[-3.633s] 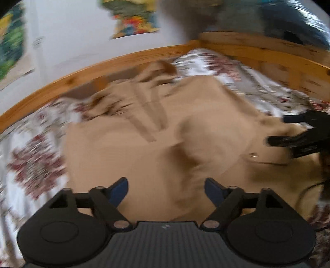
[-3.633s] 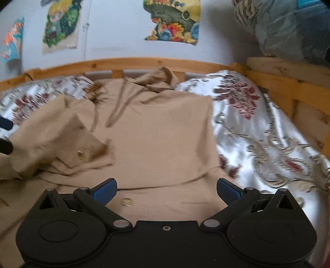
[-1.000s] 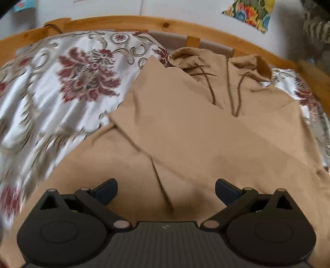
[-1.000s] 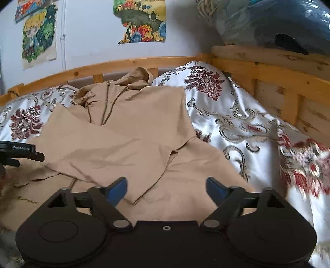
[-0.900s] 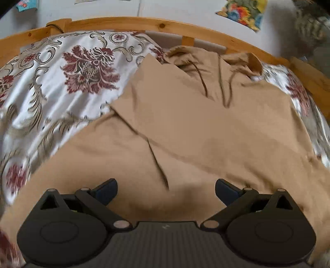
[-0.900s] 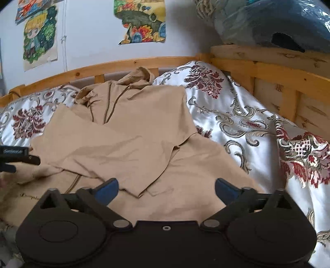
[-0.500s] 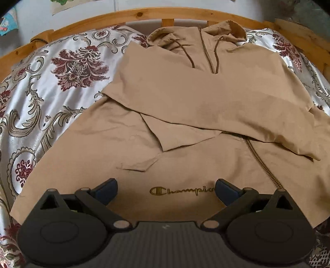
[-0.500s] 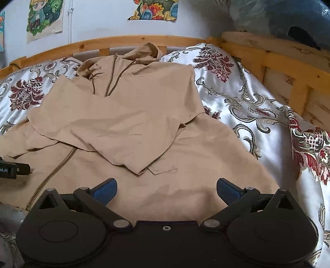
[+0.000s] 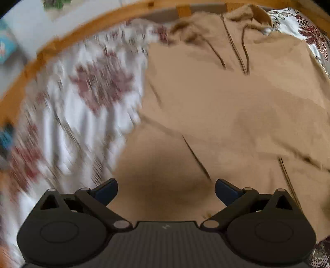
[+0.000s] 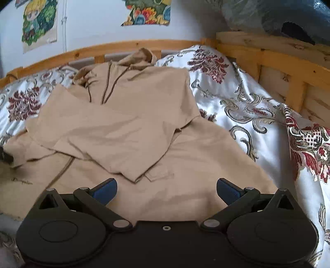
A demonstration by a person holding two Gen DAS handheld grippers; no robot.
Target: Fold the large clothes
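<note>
Wall posters (image 10: 147, 12) show only rightward; hoodie (image 10: 132, 127) beneath both spread, empty tools.

Both tongs (image 9: 166, 190) (image 10: 166, 190) spread wide, empty.

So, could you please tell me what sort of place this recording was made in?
Most likely a bedroom, perhaps a child's. A wooden bed frame surrounds a floral satin bedspread on which the tan hoodie lies, and cartoon posters are stuck on the white wall behind.
</note>
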